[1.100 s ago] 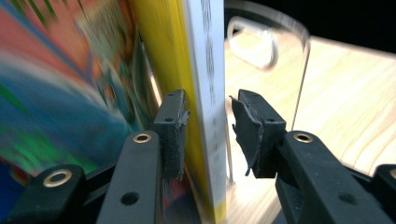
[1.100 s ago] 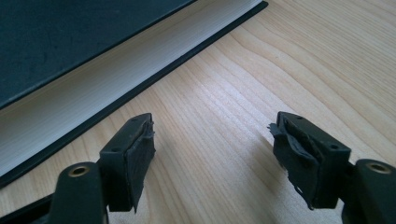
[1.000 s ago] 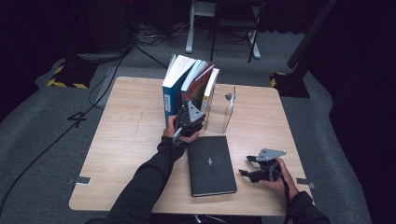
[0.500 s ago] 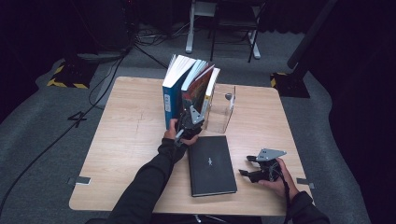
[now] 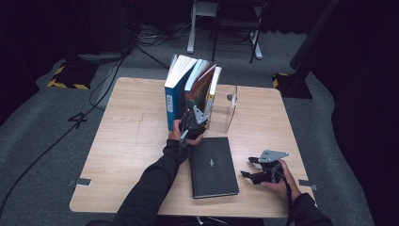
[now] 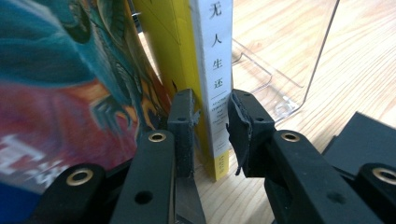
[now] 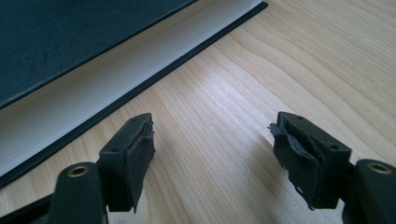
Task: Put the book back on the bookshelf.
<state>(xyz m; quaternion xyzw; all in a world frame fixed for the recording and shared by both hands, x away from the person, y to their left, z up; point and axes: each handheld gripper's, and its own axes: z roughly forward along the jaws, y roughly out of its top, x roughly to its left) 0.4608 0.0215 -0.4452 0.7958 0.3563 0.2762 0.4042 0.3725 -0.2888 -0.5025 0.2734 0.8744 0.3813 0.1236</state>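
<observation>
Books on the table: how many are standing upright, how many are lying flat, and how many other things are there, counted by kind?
Upright books: 3, namely the blue book, the dragon-cover book and the yellow book with a white spine
Flat books: 1, the black book
Clear bookends: 1, the clear acrylic bookend
Total: 5

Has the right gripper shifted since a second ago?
No. The right gripper sits in the same spot beside the black book, near the table's front right corner.
</observation>
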